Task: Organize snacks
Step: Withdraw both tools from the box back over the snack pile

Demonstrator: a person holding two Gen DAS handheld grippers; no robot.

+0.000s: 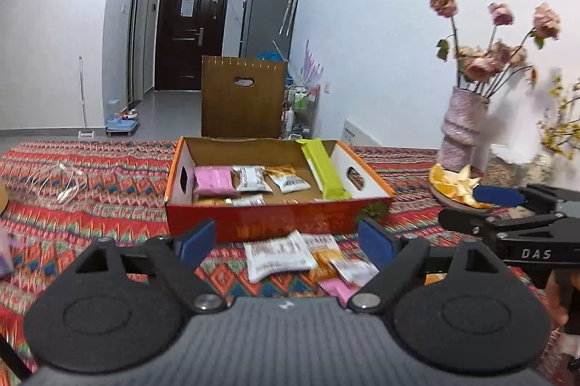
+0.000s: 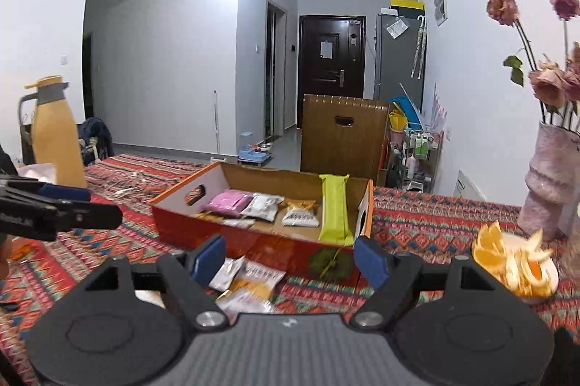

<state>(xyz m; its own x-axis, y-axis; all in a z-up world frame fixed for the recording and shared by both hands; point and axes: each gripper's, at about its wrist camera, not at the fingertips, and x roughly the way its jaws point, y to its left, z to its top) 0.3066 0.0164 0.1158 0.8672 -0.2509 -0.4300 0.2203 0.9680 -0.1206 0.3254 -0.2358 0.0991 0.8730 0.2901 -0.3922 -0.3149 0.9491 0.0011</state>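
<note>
The left tongs fill the bottom of the left wrist view, their blue pads standing wide apart with nothing between them and nothing touched. Just beyond them a loose heap of snack packets lies on the desk, which is covered with a red patterned cloth; the heap holds white, orange and pink wrappers, partly overlapping. The right tongs also stand open and empty, their pads clear of the packets below; in the left wrist view they show at the right edge, near a plate of orange slices.

Behind the heap, touching or just beside it, sits an open cardboard box with a red front wall. Inside it lie a pink packet at the left, white packets beside it, and a long green bar leaning along the right wall. A pink vase of dried roses stands at the desk's far right, near the plate. A yellow thermos jug stands at the far left of the desk in the right wrist view.
</note>
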